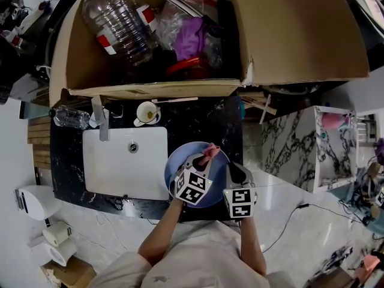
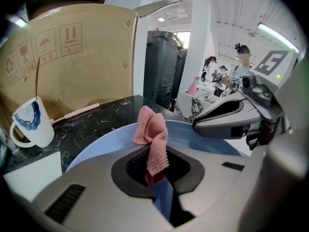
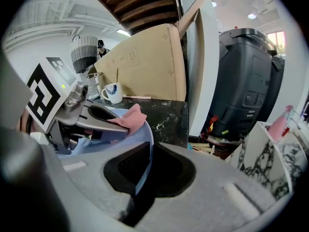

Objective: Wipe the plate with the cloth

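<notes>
Black counter (image 1: 198, 116) | left claw (image 2: 154, 175) pinches cloth (image 2: 152, 129) | right claw (image 3: 140, 180) clamps half-hidden plate (image 3: 140, 137)

the person wears a pale cream short-sleeved top (image 1: 198, 254), loose and creased. the left hand-held gripper (image 1: 207, 156) and the right hand-held gripper (image 1: 234, 168) look alike: smooth grey moulded shells with a dark rounded recess, and ribbed black pads (image 2: 137, 164) set inside it. each carries a white cube (image 1: 193, 186) printed with black square markers. a small green light (image 2: 278, 76) glows beside the right one's marker. a silvery metal joint (image 3: 77, 99) shows under the left one's cube.
</notes>
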{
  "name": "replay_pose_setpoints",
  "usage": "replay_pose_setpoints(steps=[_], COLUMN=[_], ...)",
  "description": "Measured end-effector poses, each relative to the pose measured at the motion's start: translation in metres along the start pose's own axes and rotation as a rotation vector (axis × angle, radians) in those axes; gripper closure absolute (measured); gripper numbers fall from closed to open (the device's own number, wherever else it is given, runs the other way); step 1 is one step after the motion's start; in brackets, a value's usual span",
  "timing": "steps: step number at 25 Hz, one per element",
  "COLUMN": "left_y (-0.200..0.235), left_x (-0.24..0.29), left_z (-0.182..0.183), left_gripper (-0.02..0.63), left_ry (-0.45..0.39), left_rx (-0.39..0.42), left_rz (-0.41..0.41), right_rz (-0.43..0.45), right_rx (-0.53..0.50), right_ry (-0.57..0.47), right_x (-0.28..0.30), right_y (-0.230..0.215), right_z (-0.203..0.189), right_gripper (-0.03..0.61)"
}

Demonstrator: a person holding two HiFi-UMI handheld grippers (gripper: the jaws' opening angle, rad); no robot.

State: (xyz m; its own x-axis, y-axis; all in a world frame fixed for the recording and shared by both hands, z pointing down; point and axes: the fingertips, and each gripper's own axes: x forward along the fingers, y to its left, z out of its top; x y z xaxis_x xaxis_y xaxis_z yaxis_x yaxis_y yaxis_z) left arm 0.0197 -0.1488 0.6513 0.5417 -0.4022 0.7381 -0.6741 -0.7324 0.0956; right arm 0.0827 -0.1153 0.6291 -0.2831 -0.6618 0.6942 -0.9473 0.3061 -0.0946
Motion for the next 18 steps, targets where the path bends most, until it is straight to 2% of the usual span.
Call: replay_pose_setpoints(steps=[18], left_y=[0.042], left_x=[-0.021], left_z=[-0.02], left_gripper=[0.58], left_ry=[0.068], left_rx=[-0.063], left_rz=[0.127], right_rz=[-0.05], right_rx=[0.004], right_ry=[0.006], right_x=[0.0], right_y=[-0.003], right_z=[-0.003], right_gripper=[0.551])
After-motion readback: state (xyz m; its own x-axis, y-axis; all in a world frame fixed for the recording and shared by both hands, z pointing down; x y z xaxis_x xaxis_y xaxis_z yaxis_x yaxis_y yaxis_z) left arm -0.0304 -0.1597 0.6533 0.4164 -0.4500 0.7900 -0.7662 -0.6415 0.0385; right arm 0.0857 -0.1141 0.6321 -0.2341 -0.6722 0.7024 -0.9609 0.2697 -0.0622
